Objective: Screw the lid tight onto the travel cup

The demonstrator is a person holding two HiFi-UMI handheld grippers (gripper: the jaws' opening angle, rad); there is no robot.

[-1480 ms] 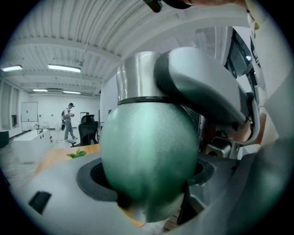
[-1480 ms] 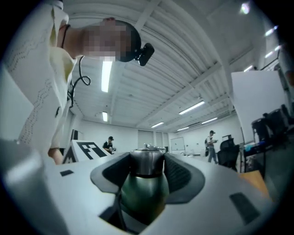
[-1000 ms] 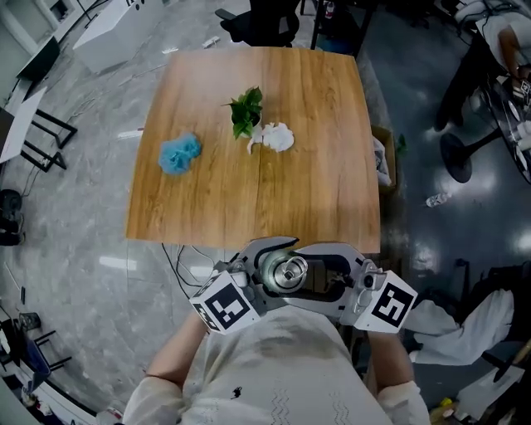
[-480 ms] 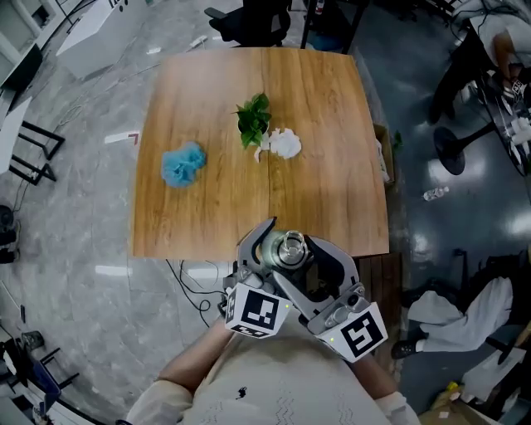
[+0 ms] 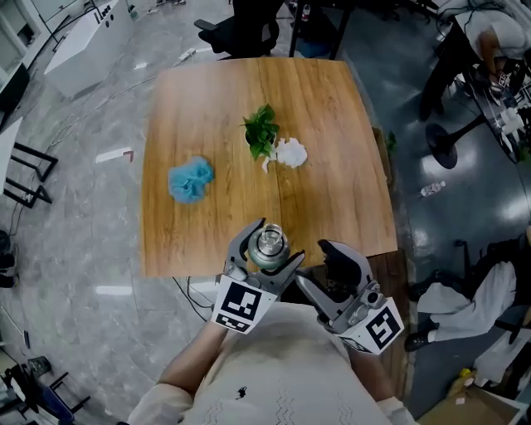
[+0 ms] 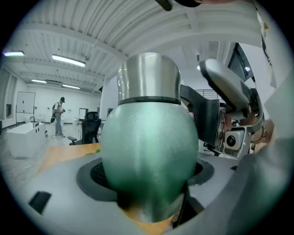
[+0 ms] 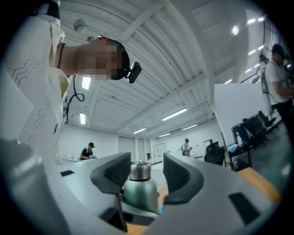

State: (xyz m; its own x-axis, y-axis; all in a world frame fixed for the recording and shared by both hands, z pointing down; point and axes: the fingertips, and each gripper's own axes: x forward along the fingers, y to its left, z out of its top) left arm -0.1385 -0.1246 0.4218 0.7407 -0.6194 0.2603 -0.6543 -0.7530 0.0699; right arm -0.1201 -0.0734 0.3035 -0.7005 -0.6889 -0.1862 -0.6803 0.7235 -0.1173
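The travel cup (image 5: pixel 267 246) has a green body (image 6: pixel 149 151) and a steel lid (image 6: pixel 149 78) sitting on top above a black ring. My left gripper (image 5: pixel 265 253) is shut on the green body and holds the cup upright over the near edge of the table. In the left gripper view the cup fills the space between the jaws. My right gripper (image 5: pixel 320 267) stands open just right of the cup, apart from it. In the right gripper view the cup (image 7: pixel 140 190) and its lid (image 7: pixel 140 171) show beyond the gap between the two spread pads (image 7: pixel 115 170).
The wooden table (image 5: pixel 332 199) carries a blue fluffy clump (image 5: pixel 191 180), a green leafy sprig (image 5: pixel 264 129) and a white crumpled thing (image 5: pixel 290 153). A dark chair (image 5: pixel 249 25) stands at its far side. People stand far off in the room.
The right gripper, which was round the cup's lid, has drawn off to the right and now stands apart. The left gripper has carried the cup forward and left over the table's edge.
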